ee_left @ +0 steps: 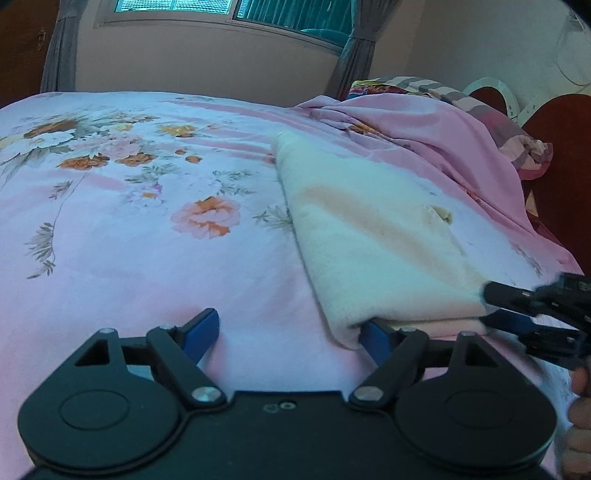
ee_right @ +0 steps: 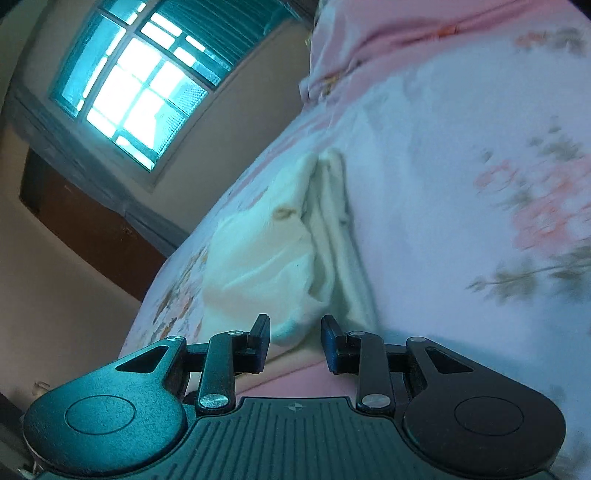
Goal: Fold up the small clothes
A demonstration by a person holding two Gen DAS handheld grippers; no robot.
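A cream-white folded garment lies on the pink floral bedsheet, right of centre in the left wrist view. My left gripper is open, its right finger touching the garment's near left corner. My right gripper shows at the garment's near right corner, one finger above and one below the cloth edge. In the right wrist view the garment lies just ahead of my right gripper, whose fingers stand apart with the cloth's near corner between them.
A crumpled pink sheet and striped blanket are heaped at the back right by a dark red headboard. A wall with a window and grey curtains stands beyond the bed. A hand shows at the right edge.
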